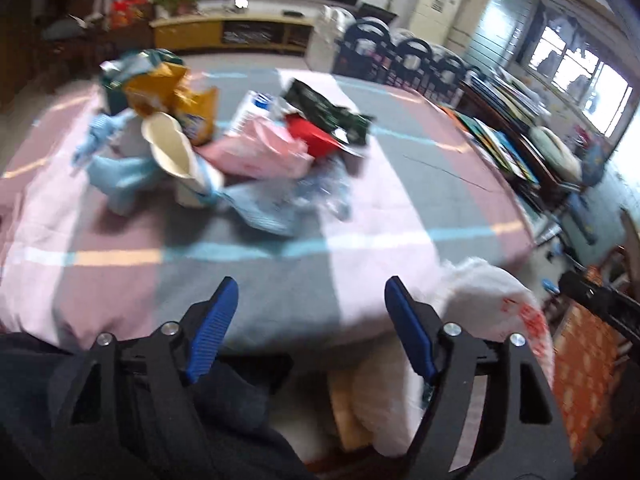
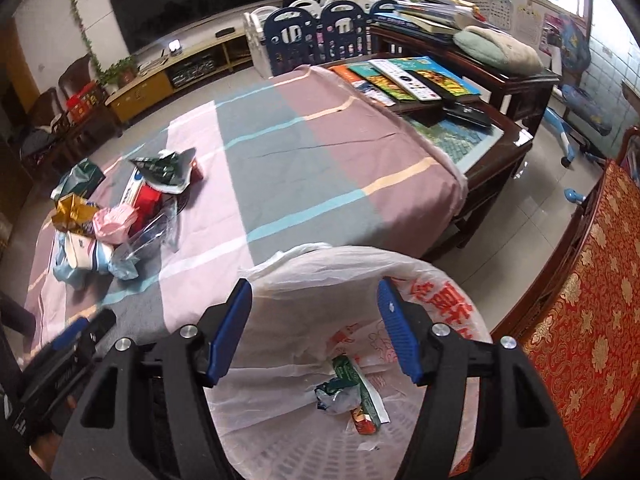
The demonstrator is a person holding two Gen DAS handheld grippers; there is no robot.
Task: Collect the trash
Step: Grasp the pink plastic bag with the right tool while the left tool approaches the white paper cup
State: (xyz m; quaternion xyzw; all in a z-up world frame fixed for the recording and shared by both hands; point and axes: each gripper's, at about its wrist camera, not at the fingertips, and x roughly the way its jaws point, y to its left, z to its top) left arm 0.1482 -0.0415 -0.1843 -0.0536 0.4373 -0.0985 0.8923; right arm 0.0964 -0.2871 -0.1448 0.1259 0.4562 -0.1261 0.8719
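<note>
Through the left wrist camera, which is smeared by blur, we see our left gripper (image 1: 312, 292) with its blue fingers (image 1: 212, 332) spread apart and nothing between them, held over the near edge of the striped tablecloth (image 1: 280, 280). The pile of trash (image 1: 216, 140) lies further off on the cloth: a yellow wrapper (image 1: 160, 84), a white paper cup (image 1: 172, 148) on its side, a pink packet (image 1: 260, 152) and a dark green wrapper (image 1: 324, 108), with crumpled clear plastic just beside them. A white plastic bag (image 1: 492, 300) shows at the right of the fingers. Through the right wrist camera, our right gripper (image 2: 316, 296) also stands open and empty, above the mouth of the white plastic bag (image 2: 340, 268), which hangs at the table's near edge. A few wrappers (image 2: 352, 392) lie in the bag's bottom. The pile of trash (image 2: 116, 212) sits well apart at the left on the tablecloth (image 2: 300, 168), and the tip of the left gripper (image 2: 72, 332) shows at the lower left.
</note>
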